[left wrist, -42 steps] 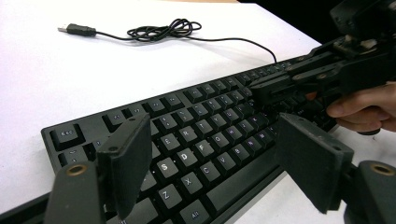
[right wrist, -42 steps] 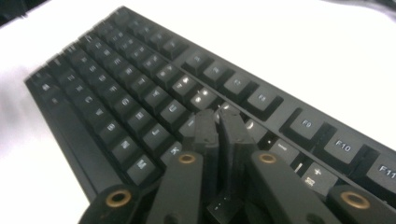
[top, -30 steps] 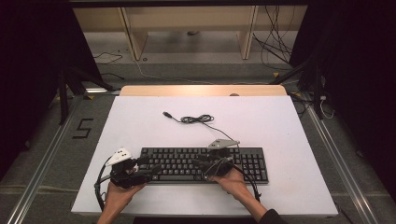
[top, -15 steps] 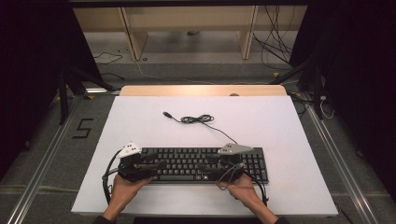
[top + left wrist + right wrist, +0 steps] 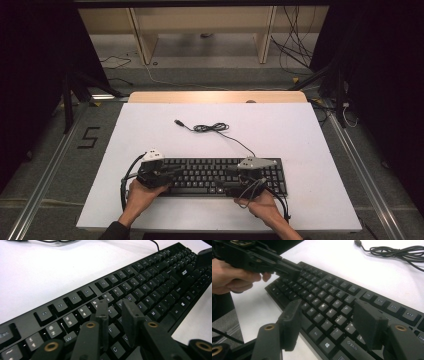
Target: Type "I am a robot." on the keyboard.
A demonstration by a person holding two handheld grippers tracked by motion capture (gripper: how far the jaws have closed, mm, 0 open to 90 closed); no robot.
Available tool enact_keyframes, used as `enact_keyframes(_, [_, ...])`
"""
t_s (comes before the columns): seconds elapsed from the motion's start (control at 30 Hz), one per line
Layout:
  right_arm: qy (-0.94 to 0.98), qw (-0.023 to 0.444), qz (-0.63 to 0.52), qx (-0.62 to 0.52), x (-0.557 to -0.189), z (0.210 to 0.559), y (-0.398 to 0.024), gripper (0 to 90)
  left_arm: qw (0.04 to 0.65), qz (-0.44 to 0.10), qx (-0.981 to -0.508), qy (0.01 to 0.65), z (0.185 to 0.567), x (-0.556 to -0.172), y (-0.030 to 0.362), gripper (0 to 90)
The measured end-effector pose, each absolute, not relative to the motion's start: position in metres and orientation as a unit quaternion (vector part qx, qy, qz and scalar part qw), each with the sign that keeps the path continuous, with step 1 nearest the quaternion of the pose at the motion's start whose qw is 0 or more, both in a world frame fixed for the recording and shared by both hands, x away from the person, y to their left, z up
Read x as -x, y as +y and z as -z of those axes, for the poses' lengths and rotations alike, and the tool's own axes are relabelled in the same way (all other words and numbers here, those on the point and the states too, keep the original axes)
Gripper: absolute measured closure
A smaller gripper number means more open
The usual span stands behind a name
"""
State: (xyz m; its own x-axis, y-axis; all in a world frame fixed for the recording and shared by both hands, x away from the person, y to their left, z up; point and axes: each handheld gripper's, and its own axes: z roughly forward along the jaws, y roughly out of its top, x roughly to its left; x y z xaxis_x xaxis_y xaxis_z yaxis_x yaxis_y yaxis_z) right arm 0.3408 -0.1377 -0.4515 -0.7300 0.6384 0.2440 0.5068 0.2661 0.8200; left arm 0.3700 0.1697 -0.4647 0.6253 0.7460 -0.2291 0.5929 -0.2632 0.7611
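A black keyboard (image 5: 205, 175) lies near the front edge of the white table (image 5: 280, 130), and its cable (image 5: 210, 128) runs off in a coil behind it. My left gripper (image 5: 175, 172) hovers low over the keyboard's left end and points right. In the left gripper view my left gripper (image 5: 116, 306) shows jaws that have just been closing to a narrow gap, with nothing between them, above the letter keys (image 5: 155, 282). My right gripper (image 5: 328, 315) points left over the keyboard's right half (image 5: 324, 290). Its jaws have just been opening, stand wide and are empty.
The cable's USB plug (image 5: 177, 122) lies loose on the table behind the keyboard. A wooden strip (image 5: 215, 97) borders the far edge. Floor rails and loose cables run beside the table. In the right gripper view the left gripper (image 5: 287, 267) reaches in over the far keys.
My left hand has slid right, from off the keyboard's left end onto its keys. My right hand shifted right along the keyboard, then held still.
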Motion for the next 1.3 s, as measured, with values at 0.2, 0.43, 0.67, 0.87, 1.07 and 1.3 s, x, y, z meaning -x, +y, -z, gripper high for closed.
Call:
enact_keyframes(0.2, [0.793, 0.069, -0.487, -0.359, -0.338, 0.451, -0.138, 38.8, 0.424, -0.087, -0.799, 0.417, 0.468, -0.376, 0.164, 83.6])
enact_keyframes(0.43, [0.794, 0.07, -0.488, -0.357, -0.333, 0.451, -0.139, 36.6, 0.41, -0.089, -0.811, 0.408, 0.469, -0.381, 0.154, 88.8])
enact_keyframes(0.67, [0.794, 0.081, -0.488, -0.353, -0.328, 0.45, -0.143, 36.5, 0.403, -0.085, -0.813, 0.412, 0.472, -0.385, 0.151, 88.8])
enact_keyframes(0.87, [0.793, 0.084, -0.488, -0.355, -0.326, 0.451, -0.147, 36.5, 0.395, -0.086, -0.817, 0.412, 0.474, -0.387, 0.149, 88.9])
enact_keyframes(1.07, [0.793, 0.083, -0.487, -0.355, -0.325, 0.451, -0.146, 36.6, 0.389, -0.079, -0.818, 0.417, 0.478, -0.388, 0.15, 89.1])
enact_keyframes(1.3, [0.795, 0.083, -0.486, -0.354, -0.324, 0.452, -0.145, 36.7, 0.393, -0.073, -0.815, 0.419, 0.479, -0.389, 0.151, 89.1])
